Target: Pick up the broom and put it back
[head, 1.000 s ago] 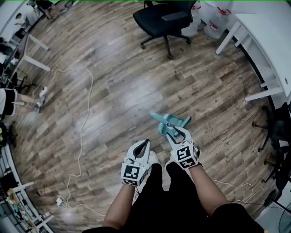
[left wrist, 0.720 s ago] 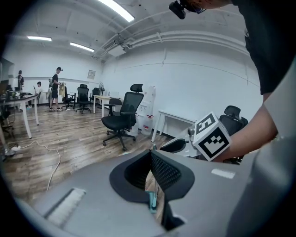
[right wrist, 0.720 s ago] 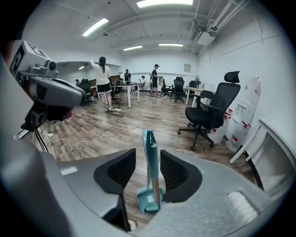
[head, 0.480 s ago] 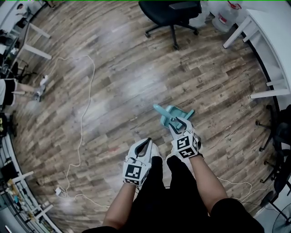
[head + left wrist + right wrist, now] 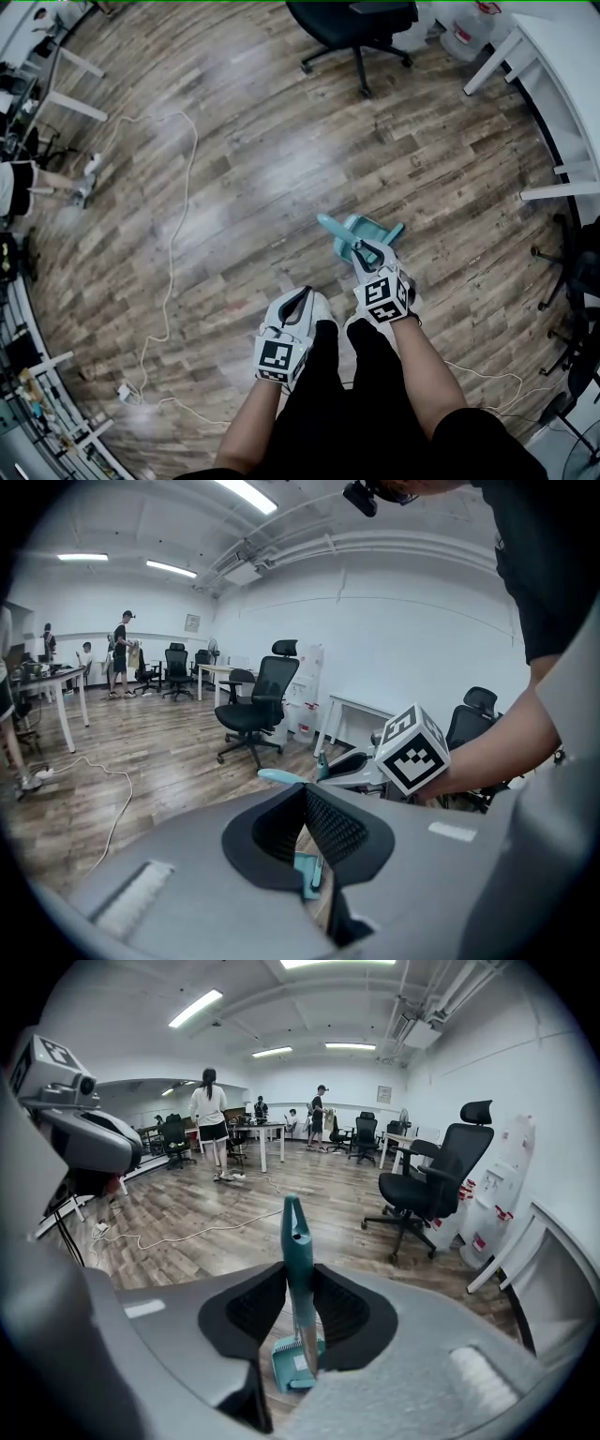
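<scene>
A teal broom with its dustpan (image 5: 373,231) stands upright on the wooden floor just ahead of the person's feet. Its long teal handle (image 5: 297,1232) rises between the fingers of my right gripper (image 5: 300,1275), whose jaws have just been closing and now press on it from both sides. In the head view the right gripper (image 5: 362,249) reaches the handle from the near side. The broom head and pan (image 5: 295,1361) show below the jaws. My left gripper (image 5: 299,294) hangs shut and empty to the left of the broom, its pads meeting at the tips (image 5: 304,789).
A black office chair (image 5: 356,23) stands further ahead. White desks (image 5: 562,56) and water jugs (image 5: 464,28) line the right side. A white cable (image 5: 178,216) snakes over the floor at the left. Several people stand by far tables (image 5: 208,1110).
The right gripper's jaws have narrowed onto the teal handle. Both grippers have sunk a little; the left one stays shut.
</scene>
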### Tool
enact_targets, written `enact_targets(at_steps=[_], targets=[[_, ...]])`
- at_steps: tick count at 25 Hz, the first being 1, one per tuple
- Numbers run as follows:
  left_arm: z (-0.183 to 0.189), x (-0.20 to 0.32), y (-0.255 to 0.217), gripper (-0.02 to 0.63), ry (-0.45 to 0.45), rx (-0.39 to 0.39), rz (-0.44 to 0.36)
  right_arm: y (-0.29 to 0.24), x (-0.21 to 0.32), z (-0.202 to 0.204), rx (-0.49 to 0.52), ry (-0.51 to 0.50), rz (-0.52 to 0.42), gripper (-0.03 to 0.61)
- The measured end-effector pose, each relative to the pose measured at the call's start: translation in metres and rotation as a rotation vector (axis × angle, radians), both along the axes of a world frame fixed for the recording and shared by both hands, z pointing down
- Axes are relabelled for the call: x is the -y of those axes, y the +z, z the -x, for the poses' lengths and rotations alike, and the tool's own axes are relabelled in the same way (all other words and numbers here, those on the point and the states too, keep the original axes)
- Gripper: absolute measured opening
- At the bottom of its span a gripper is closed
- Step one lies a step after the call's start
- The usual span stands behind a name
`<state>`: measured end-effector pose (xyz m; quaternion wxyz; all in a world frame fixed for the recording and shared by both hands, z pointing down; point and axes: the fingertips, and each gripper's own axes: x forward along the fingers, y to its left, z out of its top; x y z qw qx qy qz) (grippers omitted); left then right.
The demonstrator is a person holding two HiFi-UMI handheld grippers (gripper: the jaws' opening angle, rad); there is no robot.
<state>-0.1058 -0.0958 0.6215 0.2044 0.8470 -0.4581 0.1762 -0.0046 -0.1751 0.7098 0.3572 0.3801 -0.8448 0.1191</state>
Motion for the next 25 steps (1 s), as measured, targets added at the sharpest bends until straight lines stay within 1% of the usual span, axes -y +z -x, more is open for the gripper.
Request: enact_targets(at_steps=[7, 14, 17, 25], targets=[[0.002, -0.002, 0.000, 0.018, -0.007, -0.003, 0.006, 0.000, -0.002, -0.002, -0.017, -0.013, -0.021, 0.089], [0.007, -0.010, 0.003, 0.018, -0.014, 0.006, 0.058, -0.002, -0.008, -0.007, -0.012, -0.010, -0.022, 0.089], [0.007, -0.013, 0.004, 0.018, -0.023, -0.014, 0.033, -0.004, -0.013, -0.013, -0.013, -0.002, -0.030, 0.089], [0.004, -0.013, 0.003, 0.018, 0.001, -0.012, 0.031, -0.007, -0.029, -0.027, -0.017, -0.010, -0.054, 0.089]])
